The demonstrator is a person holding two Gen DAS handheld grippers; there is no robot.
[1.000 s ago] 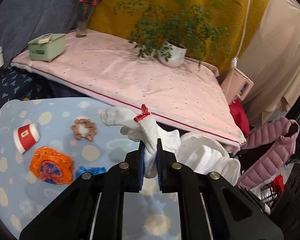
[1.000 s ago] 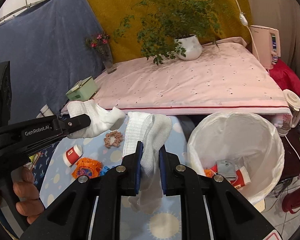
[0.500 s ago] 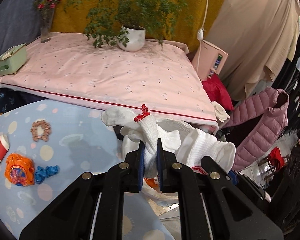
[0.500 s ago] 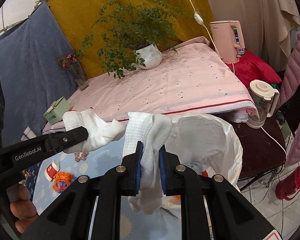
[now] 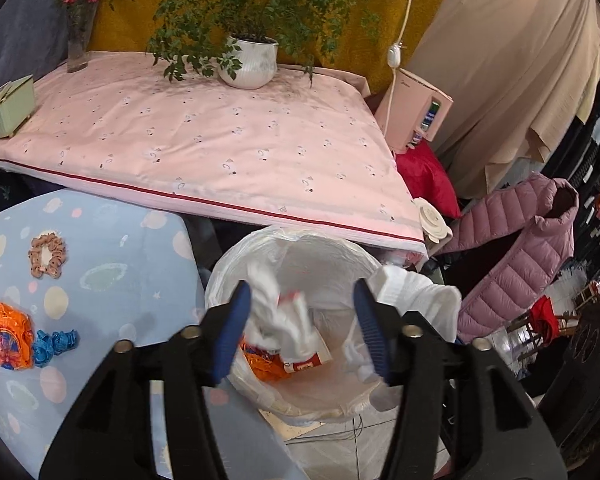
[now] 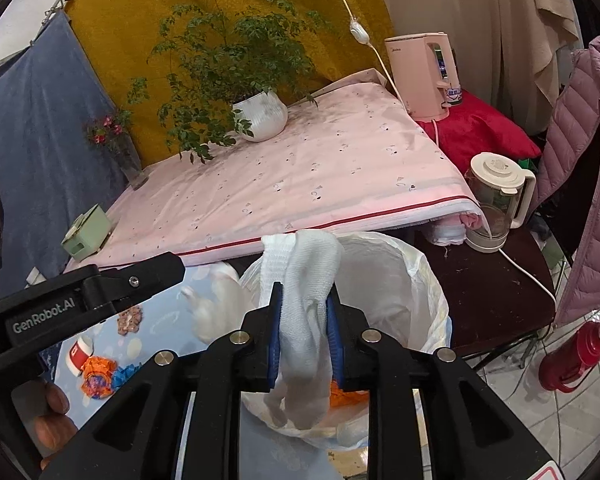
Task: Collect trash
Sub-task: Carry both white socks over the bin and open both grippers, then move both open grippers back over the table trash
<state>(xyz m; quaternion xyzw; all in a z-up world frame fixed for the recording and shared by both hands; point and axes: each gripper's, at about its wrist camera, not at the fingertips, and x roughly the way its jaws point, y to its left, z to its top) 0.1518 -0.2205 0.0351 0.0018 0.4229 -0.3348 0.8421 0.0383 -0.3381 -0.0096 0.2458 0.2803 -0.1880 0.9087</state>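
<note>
My left gripper (image 5: 302, 324) hangs over the white-bag-lined bin (image 5: 300, 240), its jaws opening wide. A white sock with red trim (image 5: 280, 320), blurred, drops free between them into the bin. My right gripper (image 6: 305, 334) is over the same bin (image 6: 420, 280), and its jaws are opening. A second white sock (image 6: 304, 280) is still pinched between its blue pads and drapes over them. In the right wrist view the left gripper's finger (image 6: 140, 276) reaches in from the left, with the falling sock (image 6: 216, 308) under it. An orange wrapper (image 5: 8, 340), a blue crumple (image 5: 54, 342) and a scrunchie (image 5: 46, 254) lie on the blue table (image 5: 120, 240).
Behind the bin is a pink-covered surface (image 5: 220, 140) with a potted plant (image 5: 252, 60), a green box (image 5: 4, 110) and a vase (image 5: 78, 40). To the right stand a pink dispenser (image 6: 424, 76), a jug (image 6: 496, 200), a pink jacket (image 5: 520, 248) and a red flask (image 6: 576, 352).
Both grippers moved right, from over the blue table to over the bin. The left gripper opened and let go of its red-trimmed sock. The right gripper's jaws widened around its sock.
</note>
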